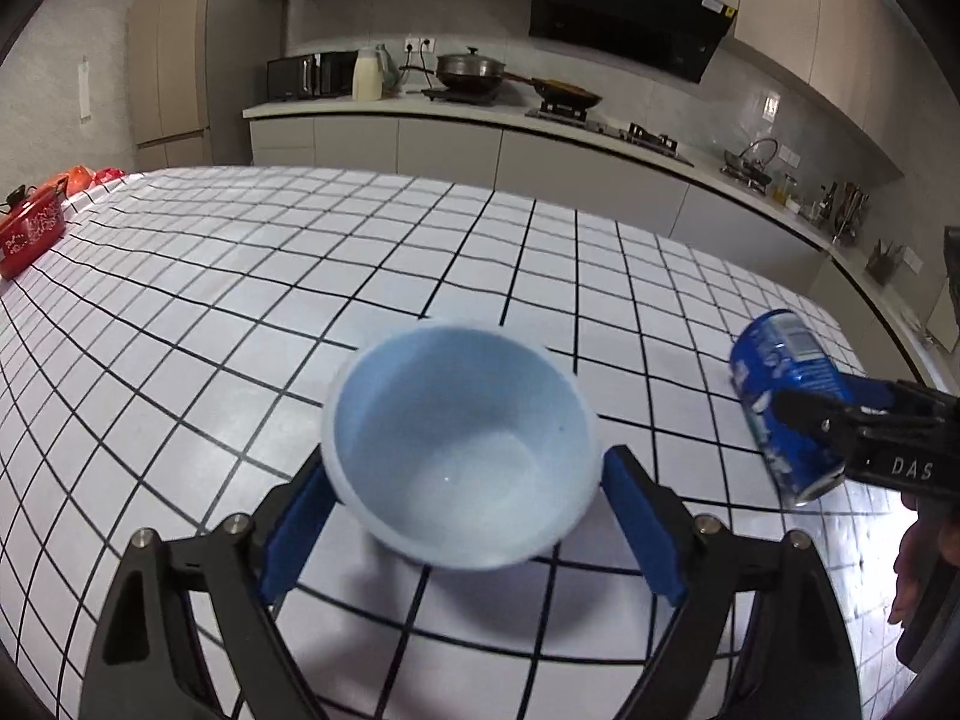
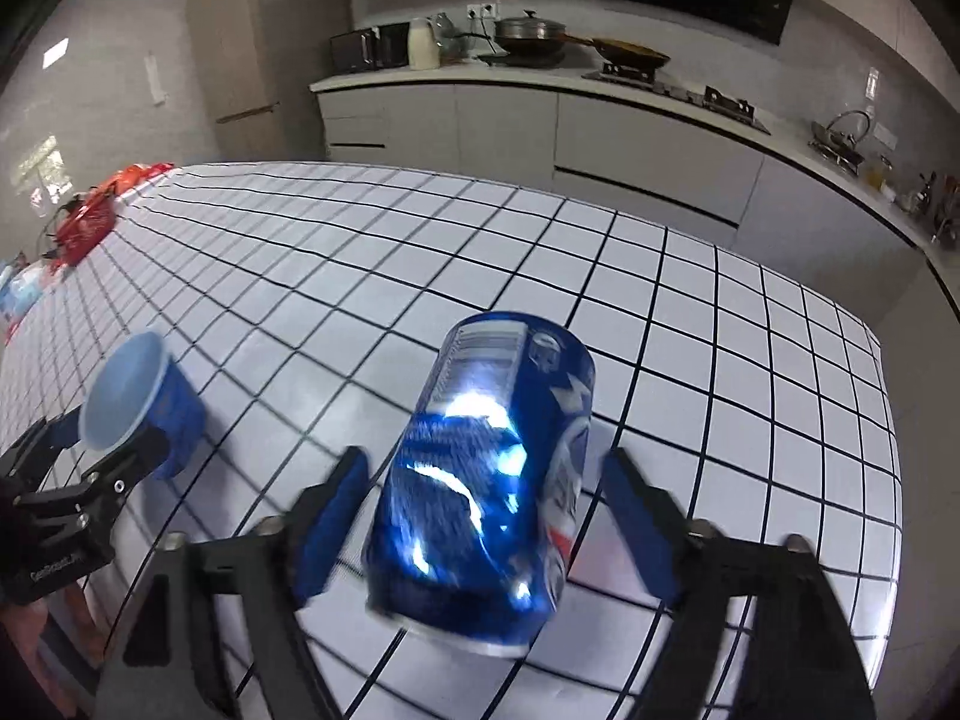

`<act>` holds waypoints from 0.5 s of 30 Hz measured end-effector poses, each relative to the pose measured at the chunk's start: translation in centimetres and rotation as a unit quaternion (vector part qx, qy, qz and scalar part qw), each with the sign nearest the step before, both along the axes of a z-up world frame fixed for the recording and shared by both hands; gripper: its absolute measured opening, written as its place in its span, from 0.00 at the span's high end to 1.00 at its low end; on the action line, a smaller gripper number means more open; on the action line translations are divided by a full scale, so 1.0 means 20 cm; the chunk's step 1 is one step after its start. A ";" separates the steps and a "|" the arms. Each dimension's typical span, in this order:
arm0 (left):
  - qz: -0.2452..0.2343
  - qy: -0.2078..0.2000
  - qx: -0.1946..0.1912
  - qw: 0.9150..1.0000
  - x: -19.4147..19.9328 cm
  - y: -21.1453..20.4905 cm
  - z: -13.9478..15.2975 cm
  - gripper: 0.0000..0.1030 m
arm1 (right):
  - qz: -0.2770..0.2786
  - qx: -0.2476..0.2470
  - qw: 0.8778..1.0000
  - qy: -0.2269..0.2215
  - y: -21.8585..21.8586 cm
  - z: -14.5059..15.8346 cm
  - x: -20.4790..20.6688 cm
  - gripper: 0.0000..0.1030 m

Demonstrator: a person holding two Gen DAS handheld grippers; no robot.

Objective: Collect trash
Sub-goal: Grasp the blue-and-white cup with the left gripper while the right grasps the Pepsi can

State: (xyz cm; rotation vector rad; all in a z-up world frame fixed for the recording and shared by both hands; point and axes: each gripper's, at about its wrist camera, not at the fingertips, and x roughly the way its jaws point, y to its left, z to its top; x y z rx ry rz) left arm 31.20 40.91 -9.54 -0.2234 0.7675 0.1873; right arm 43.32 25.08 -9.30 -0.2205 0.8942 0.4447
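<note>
A pale blue plastic cup [image 1: 462,450] sits between the blue pads of my left gripper [image 1: 465,516], its open mouth toward the camera, above the checked tablecloth [image 1: 300,276]. The pads touch its sides. The cup also shows in the right wrist view [image 2: 129,399], held in the left gripper [image 2: 114,450]. A blue soda can [image 2: 486,480] lies between the pads of my right gripper [image 2: 486,522]; a gap shows on each side of it. In the left wrist view the can [image 1: 780,396] is at the right, held by the right gripper [image 1: 816,420].
A red pot [image 1: 30,228] and red packets [image 1: 90,175] stand at the table's far left edge. A kitchen counter [image 1: 480,114] with a microwave, pans and a hob runs behind the table. The table's right edge [image 2: 888,420] is near the can.
</note>
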 end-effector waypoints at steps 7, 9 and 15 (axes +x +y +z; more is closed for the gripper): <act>-0.003 0.013 -0.002 1.000 0.05 0.01 -0.01 0.25 | 0.003 0.006 1.000 0.028 0.01 -0.03 0.07 0.35; -0.005 0.010 0.001 1.000 0.04 0.00 -0.01 0.25 | 0.004 0.004 1.000 0.018 -0.01 -0.01 0.05 0.36; -0.013 -0.008 0.008 1.000 -0.04 -0.05 0.05 0.25 | 0.006 0.013 1.000 -0.001 -0.06 0.04 -0.05 0.36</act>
